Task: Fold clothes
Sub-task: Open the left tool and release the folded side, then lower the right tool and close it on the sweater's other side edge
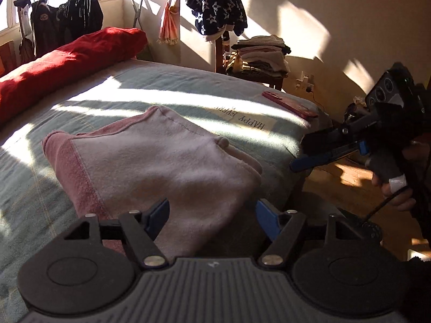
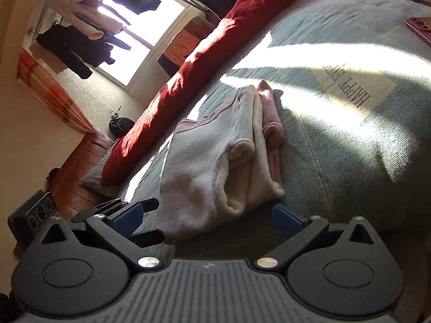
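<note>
Sunlit and striped with shadow, the bed (image 1: 167,80) carries a folded pink garment (image 1: 167,161) near its front edge, with the left gripper (image 1: 211,215) and the right gripper (image 2: 212,215) both spread wide just before it, gripping nothing.

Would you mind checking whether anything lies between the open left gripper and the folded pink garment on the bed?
Nothing visible does. The left gripper is open, and the folded pink garment lies directly ahead of its fingers on the bedspread. The phone sits farther away, near the bed's edge.
</note>
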Demonstrator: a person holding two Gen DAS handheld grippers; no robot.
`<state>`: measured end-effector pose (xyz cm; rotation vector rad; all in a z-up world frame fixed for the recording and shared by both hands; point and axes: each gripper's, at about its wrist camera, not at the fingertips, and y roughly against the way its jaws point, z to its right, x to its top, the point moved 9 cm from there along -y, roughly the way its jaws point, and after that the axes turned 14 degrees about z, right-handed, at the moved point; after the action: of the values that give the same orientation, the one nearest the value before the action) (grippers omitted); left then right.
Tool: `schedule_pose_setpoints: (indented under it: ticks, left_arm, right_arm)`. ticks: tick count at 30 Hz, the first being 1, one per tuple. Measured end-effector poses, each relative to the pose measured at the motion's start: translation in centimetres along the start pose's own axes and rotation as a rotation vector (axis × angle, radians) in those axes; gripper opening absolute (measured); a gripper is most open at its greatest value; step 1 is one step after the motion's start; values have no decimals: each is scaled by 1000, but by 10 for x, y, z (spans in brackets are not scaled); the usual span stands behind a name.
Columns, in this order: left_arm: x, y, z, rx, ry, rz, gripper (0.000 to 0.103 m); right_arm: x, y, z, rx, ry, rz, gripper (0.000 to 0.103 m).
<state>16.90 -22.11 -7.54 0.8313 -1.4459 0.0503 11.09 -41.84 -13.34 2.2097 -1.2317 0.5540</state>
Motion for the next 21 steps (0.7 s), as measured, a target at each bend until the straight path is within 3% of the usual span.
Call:
schedule_pose_setpoints:
  ticks: [8,12,17,21]
  left_arm:
    - [-11,-50,46,29,-406,1,74]
    - [-14,-67,52,59,-552,3,74]
    - [6,-50,38,92,-492,77,75]
    - [18,-42,14,144,-448,102,75]
  right_arm:
    - [-4,25,11,-57,-4,8,103]
    - [-1,32,11,-50,-20,11,103]
    - [10,25,4,-9,-34,4,103]
    - [17,-3,-7,53,-43,-47,103]
